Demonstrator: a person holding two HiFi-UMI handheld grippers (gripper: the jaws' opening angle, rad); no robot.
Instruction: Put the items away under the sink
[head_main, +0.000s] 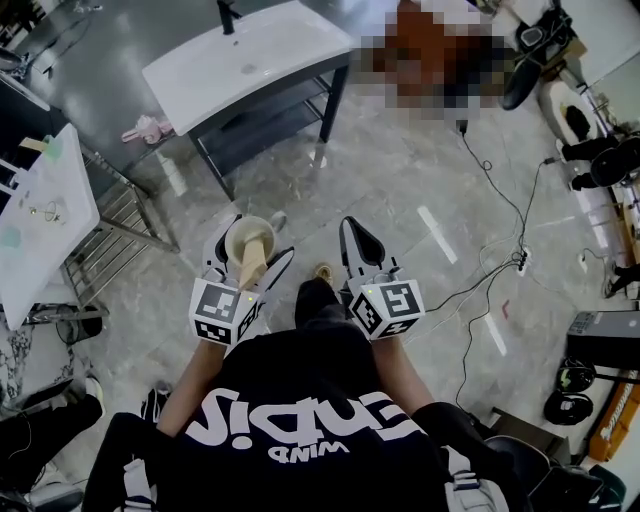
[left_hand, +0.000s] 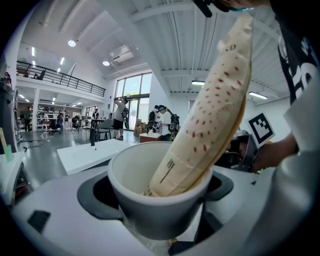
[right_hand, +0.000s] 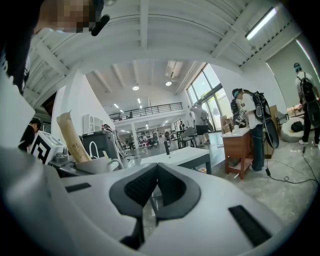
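My left gripper (head_main: 251, 243) is shut on a white cup (head_main: 233, 240) held upright near my waist. A beige tube with red dots (head_main: 253, 263) leans in the cup and sticks out over its rim. The left gripper view shows the cup (left_hand: 150, 200) between the jaws and the tube (left_hand: 210, 115) slanting up to the right. My right gripper (head_main: 360, 242) is beside it, shut with nothing between its pads (right_hand: 172, 187). The white sink (head_main: 250, 60) with a black tap (head_main: 228, 15) stands ahead on a dark frame with a shelf (head_main: 265, 125) below.
A metal rack (head_main: 110, 230) and a white tilted board (head_main: 40, 220) stand at the left. A pink object (head_main: 148, 128) lies on the floor by the sink. Cables (head_main: 500, 260) run across the floor at the right. A small brown thing (head_main: 323, 271) lies before my feet.
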